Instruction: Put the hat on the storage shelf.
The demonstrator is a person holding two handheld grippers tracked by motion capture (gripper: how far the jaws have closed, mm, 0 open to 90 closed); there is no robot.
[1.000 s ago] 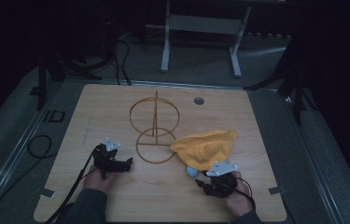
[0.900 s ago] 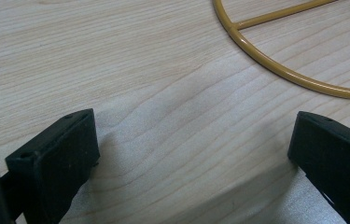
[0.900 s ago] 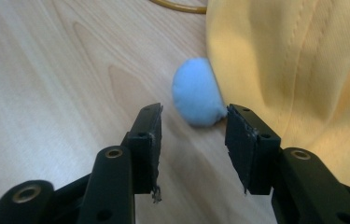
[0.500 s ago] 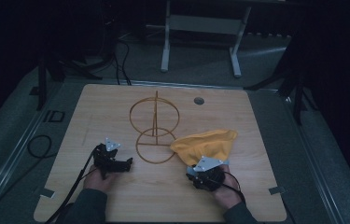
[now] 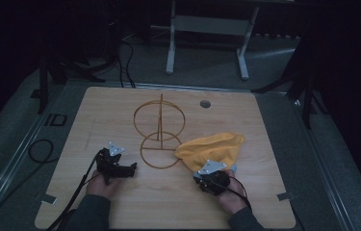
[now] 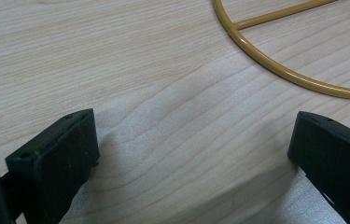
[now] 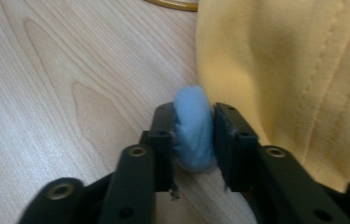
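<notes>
Overhead, a light wooden table [image 5: 168, 202] is taking up most of the high view, with a dark floor and a grey metal stand [image 5: 207, 29] lying beyond its far edge. Near the far side of the tabletop a small round hole [image 5: 205, 104] is showing. At the middle of the table a yellow wire frame [image 5: 160, 132] is standing, made of an upright ring on a post and a flat ring lying on the wood. Just to the right of the flat ring, a yellow cloth [image 5: 212, 148] is lying in a crumpled heap, its near edge touching the right gripper.

The person's two hands are coming in from the bottom edge, each one holding a gripper low over the wood. The left gripper [image 5: 129, 169] is sitting near the flat ring on its left side, and in the left gripper view its jaws are standing wide apart with only bare wood between them, the ring's yellow wire [image 6: 294, 77] curving past ahead of them. The right gripper [image 7: 193, 135] is pressing its jaws together on a small light blue object [image 7: 192, 133], soft-looking and rounded, which is sitting right beside the cloth's stitched folds [image 7: 294, 79]; what that blue piece is I cannot tell.
</notes>
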